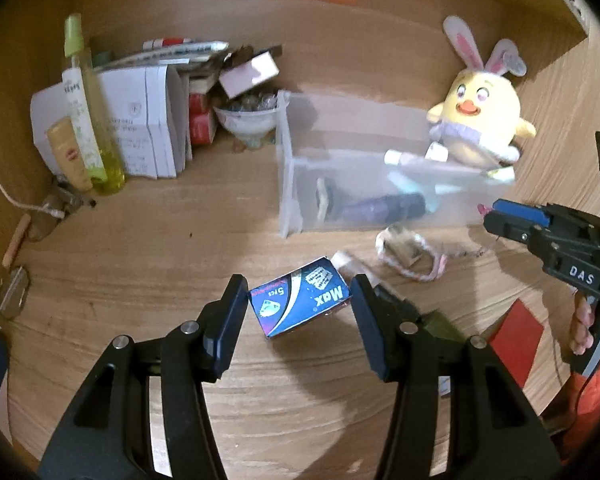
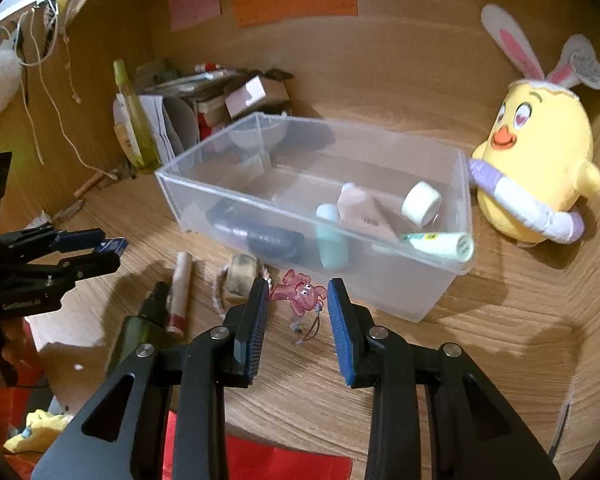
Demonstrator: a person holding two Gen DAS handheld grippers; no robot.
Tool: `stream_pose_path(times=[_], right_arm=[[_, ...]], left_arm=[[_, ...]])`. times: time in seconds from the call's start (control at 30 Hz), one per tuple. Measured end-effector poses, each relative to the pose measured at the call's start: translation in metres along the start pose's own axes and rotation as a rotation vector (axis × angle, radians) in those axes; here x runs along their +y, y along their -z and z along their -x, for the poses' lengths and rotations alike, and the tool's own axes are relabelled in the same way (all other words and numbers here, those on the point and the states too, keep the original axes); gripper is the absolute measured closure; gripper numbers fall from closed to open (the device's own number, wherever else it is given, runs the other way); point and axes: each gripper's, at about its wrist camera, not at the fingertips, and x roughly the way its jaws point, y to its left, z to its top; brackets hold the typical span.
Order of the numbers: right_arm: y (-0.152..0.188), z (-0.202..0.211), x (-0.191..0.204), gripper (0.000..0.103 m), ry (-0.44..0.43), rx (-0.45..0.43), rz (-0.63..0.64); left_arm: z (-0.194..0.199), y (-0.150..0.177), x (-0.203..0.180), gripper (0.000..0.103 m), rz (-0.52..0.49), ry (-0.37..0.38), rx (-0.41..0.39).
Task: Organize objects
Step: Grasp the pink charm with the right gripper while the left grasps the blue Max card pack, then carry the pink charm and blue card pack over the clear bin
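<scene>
Left gripper (image 1: 300, 300) clamps the small blue box (image 1: 300, 304) above the desk, right gripper (image 2: 298, 312) pinches a pink charm (image 2: 298, 292), so both picks look done; next, I judge, carry each over the clear bin (image 2: 460, 200) rim.

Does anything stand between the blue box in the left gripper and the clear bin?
Nothing visible does. The blue box sits clamped in the left gripper. Only a tube and a cord loop lie flat on the desk before the open-topped bin.
</scene>
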Motion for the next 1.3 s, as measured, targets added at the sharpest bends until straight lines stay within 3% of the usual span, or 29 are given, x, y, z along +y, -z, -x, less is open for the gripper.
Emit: stream_pose_path(times=[0.6, 1.3], right_arm=[[-0.032, 0.049, 0.01, 0.075, -0.015, -0.164, 0.019], [-0.092, 0.055, 0.005, 0.075, -0.006, -0.243, 0.029]], left_arm=[[0.022, -0.045, -0.022, 0.05, -0.028, 0.043, -0.13], [-0.005, -0.092, -0.026, 0.05, -0.01, 0.078, -0.146]])
